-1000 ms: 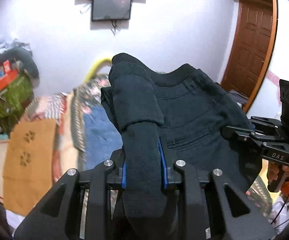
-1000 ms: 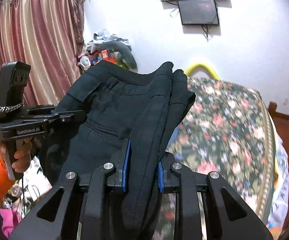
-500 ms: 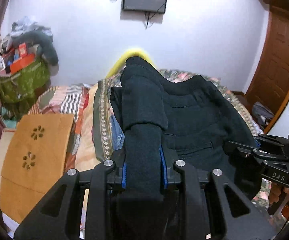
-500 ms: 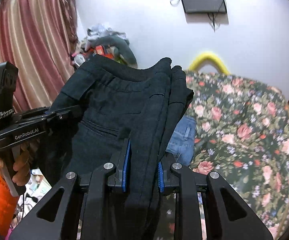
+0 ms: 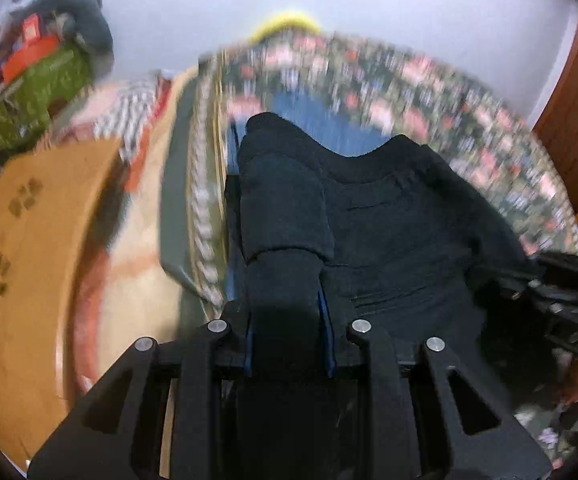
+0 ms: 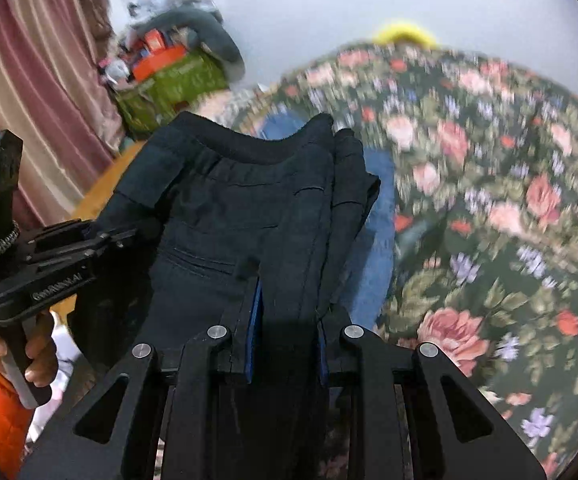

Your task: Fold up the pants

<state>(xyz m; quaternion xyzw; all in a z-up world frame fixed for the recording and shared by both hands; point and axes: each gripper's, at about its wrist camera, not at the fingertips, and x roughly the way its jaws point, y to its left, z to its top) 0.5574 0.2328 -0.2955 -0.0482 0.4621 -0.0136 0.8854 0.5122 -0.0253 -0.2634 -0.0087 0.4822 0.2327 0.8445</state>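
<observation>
Dark navy pants hang stretched between my two grippers above the flowered bed cover. My left gripper is shut on a thick bunched fold at one side of the pants. My right gripper is shut on the other side of the pants, where several layers are gathered. The waistband and a back pocket face me. In the right wrist view the left gripper sits at the left, held by a hand in an orange sleeve. The right gripper shows at the right edge of the left wrist view.
Blue jeans lie on the flowered bed cover under the held pants. A tan mat with paw prints lies left of the bed. A heap of clothes and a green bag stands by the curtain. A wooden door is at the right.
Both grippers have tilted and moved down toward the bed with the pants still held. The wall and screen have slid out of view, and the bed cover fills more of both views.
</observation>
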